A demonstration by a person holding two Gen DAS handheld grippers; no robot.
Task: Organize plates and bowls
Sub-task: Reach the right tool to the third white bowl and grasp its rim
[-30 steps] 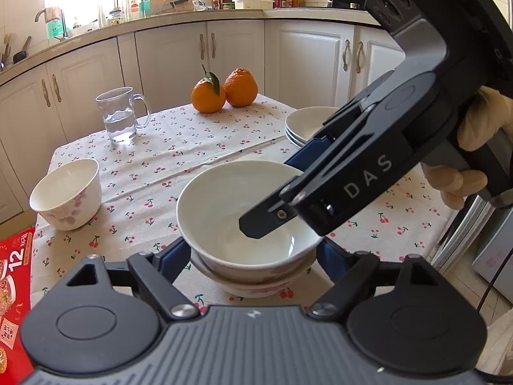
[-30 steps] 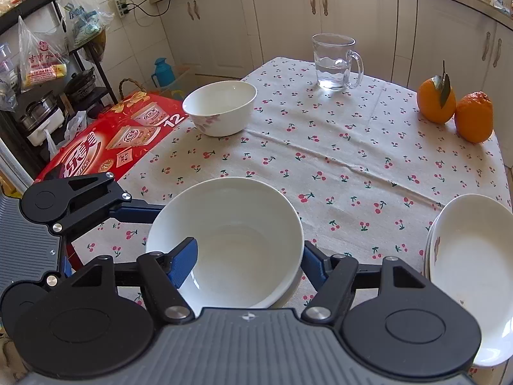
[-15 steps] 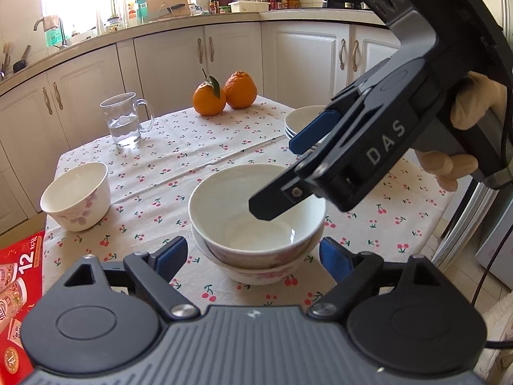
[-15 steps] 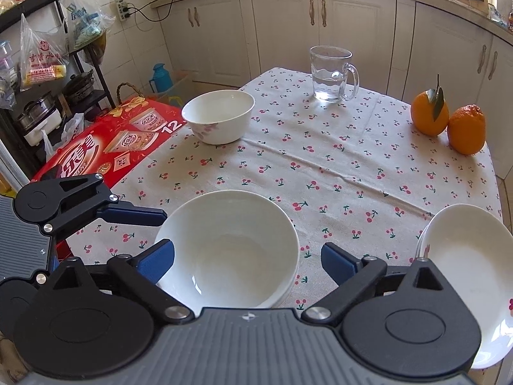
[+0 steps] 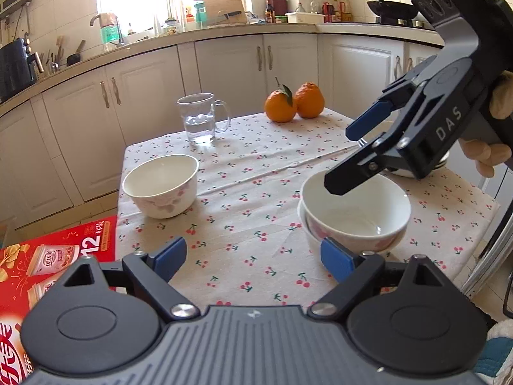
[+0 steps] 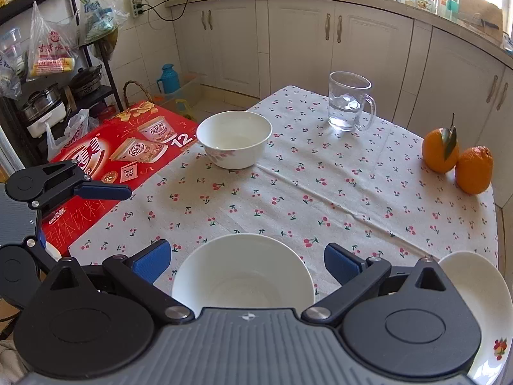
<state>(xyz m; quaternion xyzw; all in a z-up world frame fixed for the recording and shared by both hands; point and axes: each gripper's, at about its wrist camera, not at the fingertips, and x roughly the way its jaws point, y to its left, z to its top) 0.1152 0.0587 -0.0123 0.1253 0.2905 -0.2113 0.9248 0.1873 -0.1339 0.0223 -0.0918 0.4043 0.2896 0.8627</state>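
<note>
Looking down from my left gripper, I see a table in a cherry-print cloth. Its jaws are opening, with only bare cloth between the blue pads. At about 2 o'clock sit two nested bowls, white with pink flowers, the right pad just beside them but apart. My right gripper hangs over their rim, marked "DAS" in white, its jaws opening and nothing between them; a gloved hand holds its grip, partly cut off at the right edge. A single bowl stands at 10 o'clock, well apart from the pair. A glass mug of water is at 12 o'clock, two oranges at 1 o'clock.

From the right wrist view, the nested bowls lie between the wide pads, untouched, their near side hidden by the gripper body. White plates at 4 o'clock are cut off by the frame, so I cannot count them; in the left view the right gripper hides most of them. A red box at 10 o'clock reads "12" plus Chinese characters I cannot make out fully.
</note>
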